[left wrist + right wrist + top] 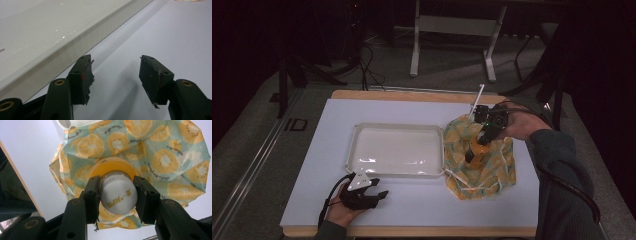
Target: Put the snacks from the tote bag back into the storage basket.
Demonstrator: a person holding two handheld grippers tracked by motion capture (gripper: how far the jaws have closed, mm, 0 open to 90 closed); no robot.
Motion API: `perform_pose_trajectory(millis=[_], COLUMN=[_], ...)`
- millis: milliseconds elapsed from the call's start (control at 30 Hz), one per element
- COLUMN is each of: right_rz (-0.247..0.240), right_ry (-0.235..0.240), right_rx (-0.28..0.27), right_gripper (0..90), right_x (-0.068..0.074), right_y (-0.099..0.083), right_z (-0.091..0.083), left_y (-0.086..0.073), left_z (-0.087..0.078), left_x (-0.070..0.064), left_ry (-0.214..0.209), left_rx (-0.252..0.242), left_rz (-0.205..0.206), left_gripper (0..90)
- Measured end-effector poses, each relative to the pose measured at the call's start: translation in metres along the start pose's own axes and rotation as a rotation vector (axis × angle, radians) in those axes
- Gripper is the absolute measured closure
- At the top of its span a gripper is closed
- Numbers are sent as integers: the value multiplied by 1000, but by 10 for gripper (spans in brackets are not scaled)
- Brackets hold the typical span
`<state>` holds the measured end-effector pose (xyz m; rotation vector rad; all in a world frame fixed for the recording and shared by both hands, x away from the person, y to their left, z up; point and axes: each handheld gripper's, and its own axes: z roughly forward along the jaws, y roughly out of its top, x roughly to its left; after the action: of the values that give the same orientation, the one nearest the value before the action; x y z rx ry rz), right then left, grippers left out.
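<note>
Your right gripper [115, 195] is pinching the white cap of an orange bottle [118, 197], one jaw on each side of the cap, gripping from above. Taking it by the cap looks like the sensible hold: the cap is the narrow part and it stands clear of the cloth. In the high view that gripper [476, 145] and bottle [477, 148] are over the middle of the fruit-print drawstring bag [479, 160], which lies slumped on the white table [422, 202] just right of the tray. The bag's mouth is spread wide around the bottle, so the cloth rings it on all sides; whether the bottle is going in or coming out cannot be told.

Your left gripper [362, 192] rests low on the table at the near edge, just in front of the white tray [357, 150]. Its jaws are spread apart with nothing between them, as the left gripper view shows [115, 80], with the tray's wall [75, 47] close at its left side. It seems parked out of the way, free to steady the bag if needed.

The tray has nothing in it and touches the bag's left edge. The bag's white drawstring [472, 182] loops loose over the near side of the cloth, and it or the folds could snag the bottle as it moves.
</note>
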<state>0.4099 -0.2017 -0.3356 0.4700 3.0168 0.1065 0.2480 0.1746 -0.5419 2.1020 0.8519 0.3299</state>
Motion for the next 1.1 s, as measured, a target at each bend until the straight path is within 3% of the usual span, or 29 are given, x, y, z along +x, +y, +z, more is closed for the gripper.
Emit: perform_pose_trajectory(millis=[500,733,1100], right_rz=[-5,-3,-12], right_ry=[-14,-21,-54], right_rx=[2,-22,-26], right_gripper=[588,589,588], right_x=[2,1,2], right_y=[0,2,6], right_z=[-11,-19,-32], left_y=[0,0,0], left_z=[0,0,0], left_x=[0,0,0], left_ry=[-2,-3,-4], left_rx=[2,2,2], left_rz=[1,3,4], left_gripper=[437,437,437])
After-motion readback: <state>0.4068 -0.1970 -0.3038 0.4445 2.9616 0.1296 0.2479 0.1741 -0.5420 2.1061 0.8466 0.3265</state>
